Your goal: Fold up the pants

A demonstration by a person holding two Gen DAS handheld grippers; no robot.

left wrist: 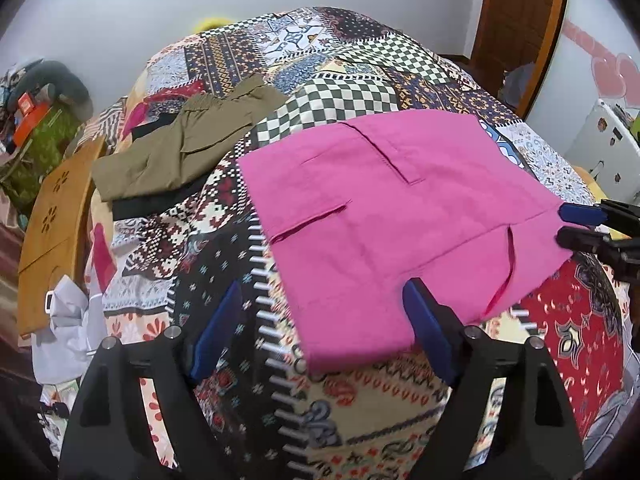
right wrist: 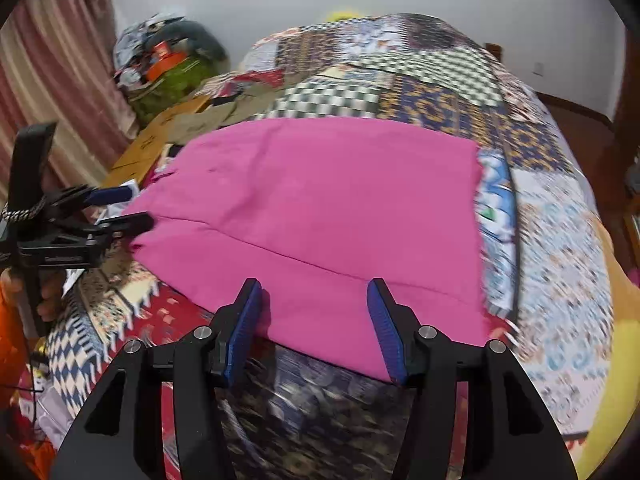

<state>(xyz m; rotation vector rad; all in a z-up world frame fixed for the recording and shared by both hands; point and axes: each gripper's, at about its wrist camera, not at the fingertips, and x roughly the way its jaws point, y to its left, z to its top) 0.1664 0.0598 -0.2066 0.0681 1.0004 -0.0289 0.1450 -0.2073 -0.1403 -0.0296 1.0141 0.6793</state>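
Bright pink pants (left wrist: 400, 208) lie folded into a flat rectangle on the patchwork bedspread (left wrist: 360, 408). My left gripper (left wrist: 324, 320) hovers open at their near left corner; the right pad overlaps the pink edge and nothing is pinched. In the right wrist view the pink pants (right wrist: 320, 200) fill the middle. My right gripper (right wrist: 316, 320) stands open over their near edge, the cloth lying flat between the pads. Each gripper shows in the other's view: the right gripper (left wrist: 576, 224) at the pants' right corner, the left gripper (right wrist: 120, 208) at the left corner.
Folded olive pants (left wrist: 180, 148) rest on a black garment (left wrist: 140, 206) at the bed's far left. A wooden board (left wrist: 52, 232) edges the bed's left side, with clutter (left wrist: 36, 108) behind it. A door (left wrist: 520, 20), a white fridge (left wrist: 600, 152) and a pink curtain (right wrist: 52, 80) surround the bed.
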